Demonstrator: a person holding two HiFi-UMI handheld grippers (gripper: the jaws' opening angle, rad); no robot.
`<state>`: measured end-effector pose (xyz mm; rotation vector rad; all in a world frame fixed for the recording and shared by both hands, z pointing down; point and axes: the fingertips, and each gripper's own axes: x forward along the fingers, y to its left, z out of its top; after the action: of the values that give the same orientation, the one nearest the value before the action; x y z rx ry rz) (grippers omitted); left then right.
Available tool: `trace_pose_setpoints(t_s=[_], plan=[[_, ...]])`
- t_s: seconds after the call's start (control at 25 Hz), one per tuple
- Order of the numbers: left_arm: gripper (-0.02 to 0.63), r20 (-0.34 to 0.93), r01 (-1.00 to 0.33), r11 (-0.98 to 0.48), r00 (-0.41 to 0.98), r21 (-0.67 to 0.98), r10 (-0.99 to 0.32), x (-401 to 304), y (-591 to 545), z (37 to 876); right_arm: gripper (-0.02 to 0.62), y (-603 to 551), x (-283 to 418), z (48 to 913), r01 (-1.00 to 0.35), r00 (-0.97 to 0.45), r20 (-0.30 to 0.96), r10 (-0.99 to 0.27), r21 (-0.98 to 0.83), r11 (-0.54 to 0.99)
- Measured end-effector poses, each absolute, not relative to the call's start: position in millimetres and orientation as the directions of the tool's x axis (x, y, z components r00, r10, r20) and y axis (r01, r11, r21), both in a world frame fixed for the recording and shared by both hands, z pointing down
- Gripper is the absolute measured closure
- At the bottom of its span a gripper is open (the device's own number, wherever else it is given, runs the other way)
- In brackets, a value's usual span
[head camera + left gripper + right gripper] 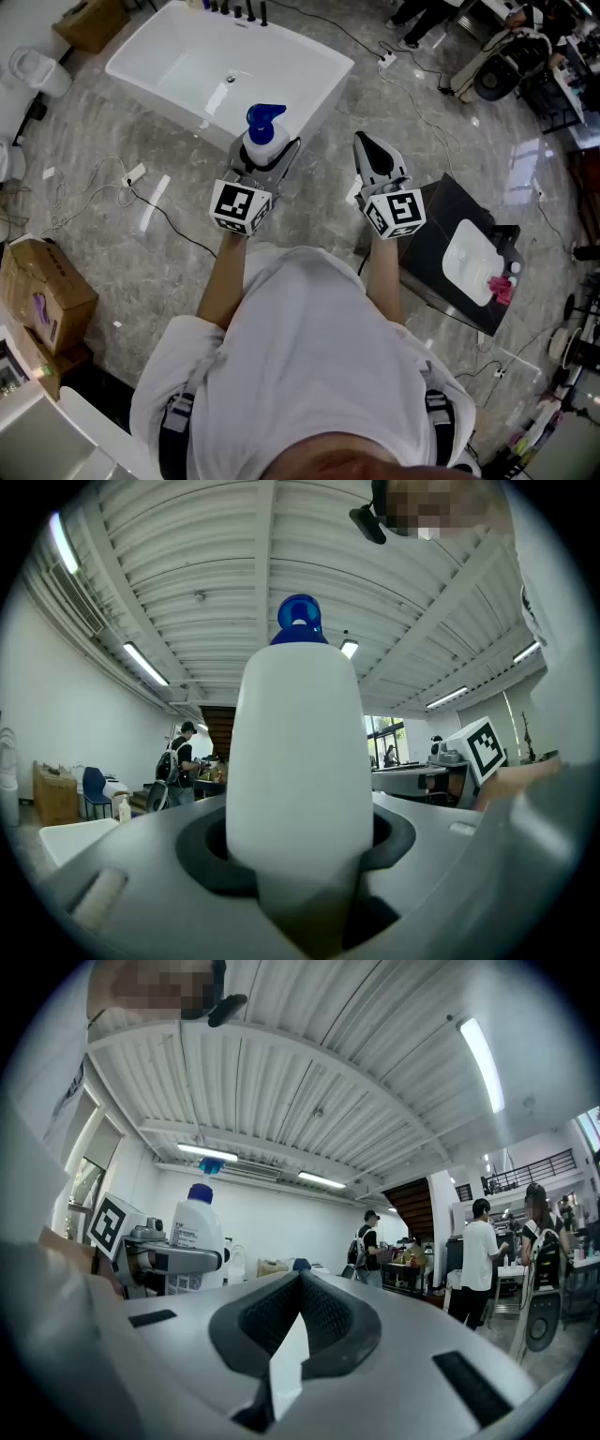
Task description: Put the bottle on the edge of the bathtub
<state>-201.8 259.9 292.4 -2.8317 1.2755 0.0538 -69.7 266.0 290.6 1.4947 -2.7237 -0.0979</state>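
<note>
A white bottle [263, 142] with a blue pump cap stands upright between the jaws of my left gripper [266, 155], which is shut on its body. In the left gripper view the bottle [298, 752] fills the middle and rises out of the gripper [300, 850]. The white bathtub [309, 56] lies on the floor just beyond both grippers. My right gripper [367, 150] is held to the right of the bottle, jaws together with nothing in them. In the right gripper view its jaws [300, 1283] meet at the tip, and the held bottle [195, 1232] shows at the left.
Dark taps [239, 11] stand on the tub's far rim. A black stand with a white basin [469, 258] is at the right. Cardboard boxes [42, 291] sit at the left, and cables [122, 187] trail over the marble floor. People [478, 1260] stand in the background.
</note>
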Motion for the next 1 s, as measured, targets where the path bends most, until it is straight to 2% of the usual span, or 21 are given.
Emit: trace_pose_setpoints(t_s=[0.4,1.0], plan=[[0.360,-0.020,-0.731,-0.682,0.682,-0.032,-0.731,-179.0,264.3,301.0,0.594,277.2,-30.5,289.2,-0.862,-0.506,-0.014,-0.862,0.044,0.505],[0.360,0.036,-0.781,-0.624,0.623,-0.029,-0.782,-100.5,275.8,319.7,0.594,285.1,67.9,314.6,-0.820,-0.572,0.022,-0.820,0.005,0.572]])
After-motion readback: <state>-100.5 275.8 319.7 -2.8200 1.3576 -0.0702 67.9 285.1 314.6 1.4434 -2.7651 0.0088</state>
